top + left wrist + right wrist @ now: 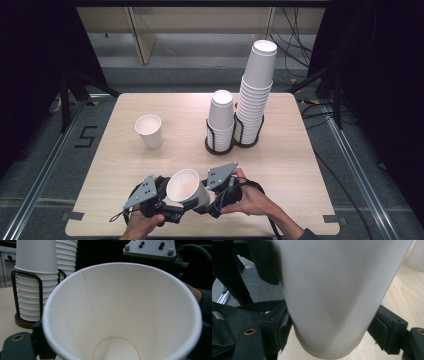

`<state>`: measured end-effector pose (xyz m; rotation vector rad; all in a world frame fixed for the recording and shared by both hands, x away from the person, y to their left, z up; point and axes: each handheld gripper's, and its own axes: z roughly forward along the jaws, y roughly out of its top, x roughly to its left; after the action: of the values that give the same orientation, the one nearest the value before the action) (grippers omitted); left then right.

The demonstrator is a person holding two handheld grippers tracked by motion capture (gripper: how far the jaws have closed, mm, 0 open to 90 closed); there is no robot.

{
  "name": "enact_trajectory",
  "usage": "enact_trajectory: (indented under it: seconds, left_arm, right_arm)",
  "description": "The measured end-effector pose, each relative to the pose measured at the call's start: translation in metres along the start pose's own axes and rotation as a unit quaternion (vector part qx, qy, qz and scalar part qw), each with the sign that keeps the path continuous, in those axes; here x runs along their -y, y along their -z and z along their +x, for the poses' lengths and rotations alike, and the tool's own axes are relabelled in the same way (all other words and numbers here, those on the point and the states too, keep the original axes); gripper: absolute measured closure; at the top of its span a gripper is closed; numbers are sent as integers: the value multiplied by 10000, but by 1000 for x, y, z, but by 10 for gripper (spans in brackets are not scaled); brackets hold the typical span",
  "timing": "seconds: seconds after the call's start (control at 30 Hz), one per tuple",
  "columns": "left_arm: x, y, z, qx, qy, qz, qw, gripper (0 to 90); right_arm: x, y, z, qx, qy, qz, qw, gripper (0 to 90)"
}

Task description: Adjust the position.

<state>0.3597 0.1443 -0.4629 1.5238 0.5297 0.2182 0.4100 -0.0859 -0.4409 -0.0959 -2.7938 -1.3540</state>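
A white paper cup (186,189) with a smooth matte wall and a rolled rim is held tilted between the two claws, above the near edge of the pale wood-grain tabletop (125,165). The right claw (212,199) has its black padded jaws pressed against the cup's sides near the base, pinching it; the right gripper view shows this closely, with the cup's wall (332,297) blurred and its top cut off. The left claw (167,210) sits at the cup's other side, but whether its jaws are spread or pinching I cannot tell, since the cup hides them. The left gripper view looks straight down into the cup (122,315), showing a thin vertical seam and the round bottom.

Farther back stand a single upright cup (149,131) and two ribbed stacks of cups, a short stack (221,120) and a tall stack (254,92), each in a black wire holder (220,142) on a dark round base.
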Motion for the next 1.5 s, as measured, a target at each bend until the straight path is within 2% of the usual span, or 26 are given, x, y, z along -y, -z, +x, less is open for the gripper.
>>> enact_trajectory:
  seconds: [0.07,0.17,0.23,0.27,0.4,0.57,0.63,0.67,0.83,0.87,0.9,0.93,0.97,1.03,1.13,1.17,1.27,1.37,1.43,1.47,1.5]
  left_arm:
    - [0,0,1,3,-5,31,10000,140]
    - [0,2,2,-47,97,21,9999,161]
    - [-2,4,3,-99,99,-48,9999,167]
    - [-3,5,4,-156,93,-63,9998,168]
    - [-6,10,7,-442,-10,-18,9990,171]
    - [-5,15,16,-900,-108,103,9958,170]
    - [-5,16,20,-1049,-135,147,9943,170]
    - [-5,16,20,-1049,-135,147,9943,170]
    - [-6,24,29,-1519,-228,220,9879,169]
    - [-6,24,29,-1519,-228,220,9879,169]
    - [-6,26,32,-1643,-306,196,9857,169]
    - [-6,27,34,-1694,-301,171,9849,168]
    - [-7,30,35,-1804,-285,264,9828,168]
    - [-7,33,37,-1951,-296,276,9800,167]
    - [-7,37,42,-2133,-370,321,9758,167]
    - [-7,38,43,-2198,-323,314,9745,167]
    - [-7,42,48,-2324,-288,320,9717,167]
    - [-7,44,50,-2404,-301,350,9696,167]
    - [-7,44,51,-2423,-300,340,9691,167]
    - [-7,45,52,-2478,-339,365,9675,167]
    - [-7,45,52,-2477,-367,377,9674,167]
  right_arm:
    - [1,-2,0,-52,-56,-28,10000,251]
    - [4,-4,-2,-121,-238,-143,9995,241]
    - [5,-4,-3,-38,-274,-147,9995,197]
    - [6,-3,-4,20,-335,-100,9994,172]
    - [14,3,-9,209,-487,-105,9985,172]
    - [27,17,-11,511,-680,-80,9963,172]
    - [32,22,-11,653,-722,-67,9952,179]
    - [32,22,-11,653,-722,-67,9952,179]
    - [43,29,-11,861,-868,-89,9925,188]
    - [45,30,-11,886,-882,-92,9921,188]
    - [47,32,-10,938,-967,-70,9909,188]
    - [48,32,-11,937,-936,-89,9912,190]
    - [49,34,-10,987,-931,-84,9907,195]
    - [51,35,-9,1004,-925,-154,9905,198]
    - [54,39,-8,1115,-1011,-173,9885,194]
    - [55,41,-8,1168,-998,-174,9880,192]
    - [60,43,-8,1219,-1146,-214,9857,191]
    - [63,45,-8,1311,-1128,-191,9847,184]
    - [64,45,-7,1300,-1172,-195,9844,182]
    - [65,45,-7,1310,-1166,-207,9843,183]
    - [66,45,-6,1337,-1169,-178,9839,183]
